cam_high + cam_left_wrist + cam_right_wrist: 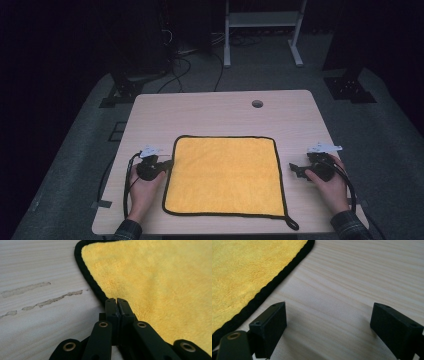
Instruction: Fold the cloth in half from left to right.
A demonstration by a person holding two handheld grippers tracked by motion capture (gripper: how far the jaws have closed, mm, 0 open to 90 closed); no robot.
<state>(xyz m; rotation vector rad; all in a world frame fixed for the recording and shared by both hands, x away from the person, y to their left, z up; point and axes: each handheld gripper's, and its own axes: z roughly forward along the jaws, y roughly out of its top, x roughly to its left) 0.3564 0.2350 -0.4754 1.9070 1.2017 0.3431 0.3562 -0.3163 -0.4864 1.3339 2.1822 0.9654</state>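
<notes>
At nine o'clock of the table (210, 107), the left gripper (167, 163) lies low against the left edge of the yellow cloth (225, 172), and in the left gripper view its jaws are pressed together right at the black piping (92, 285); they look clenched on that hem, though whether fabric truly sits between them is hard to tell from this angle. The cloth itself lies flat and square in the middle of the table, reaching toward six o'clock, with a small black hanging loop (291, 223) trailing off its corner at about five o'clock. Judged from this, the work in hand is the first grasp for a fold: one side seems pinched, the other not yet. At three o'clock the right gripper (295, 170) rests on bare wood just beside the cloth's right edge, its jaws spread wide and holding nothing, the piping running past at its ten o'clock in the right gripper view. The next move calls for that gripper to slide toward nine o'clock, get one jaw under the hem and close, low enough to catch the thin edge. Nothing stands in the way on the tabletop; a cable hole (257, 103) sits at twelve o'clock, well apart, and pale streaks (50, 301) mark the wood beside the left gripper.
</notes>
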